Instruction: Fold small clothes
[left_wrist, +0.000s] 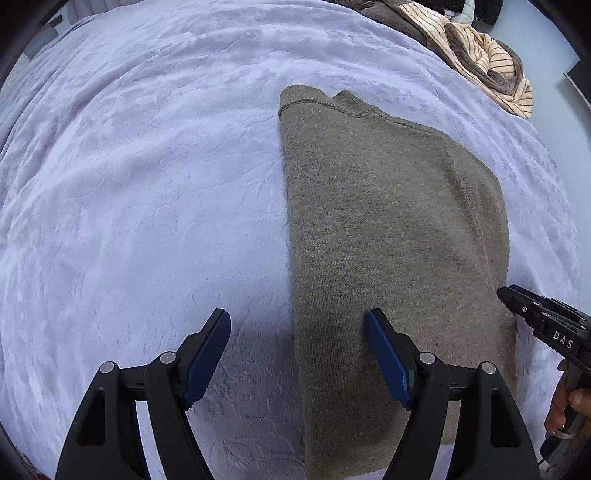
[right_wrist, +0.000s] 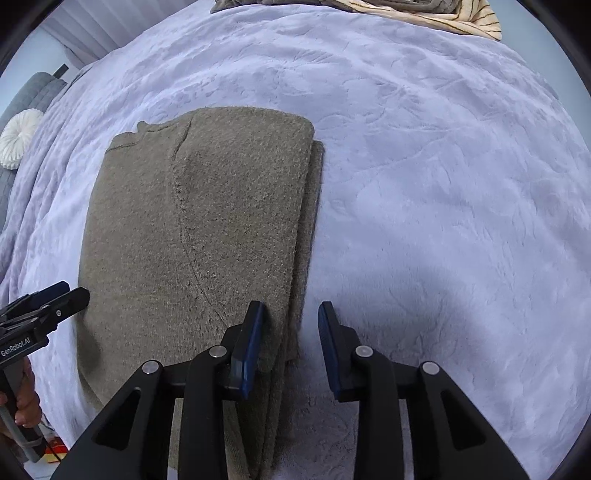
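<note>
While both grippers gape, folded sweater (left_wrist: 388, 229) lies flat — (on blanket (left_wrist: 147, 184)).

A lavender plush blanket (left_wrist: 147, 184) with an embossed pattern covers the bed; at its far edge lies a heap of clothes, a cream striped garment (left_wrist: 491, 70) tangled with a grey-brown one (left_wrist: 391, 18); in the right wrist view a white round ruffled cushion (right_wrist: 18, 138) rests against a grey quilted headboard (right_wrist: 33, 94) at the left; pale curtains (right_wrist: 92, 33) hang behind.
</note>
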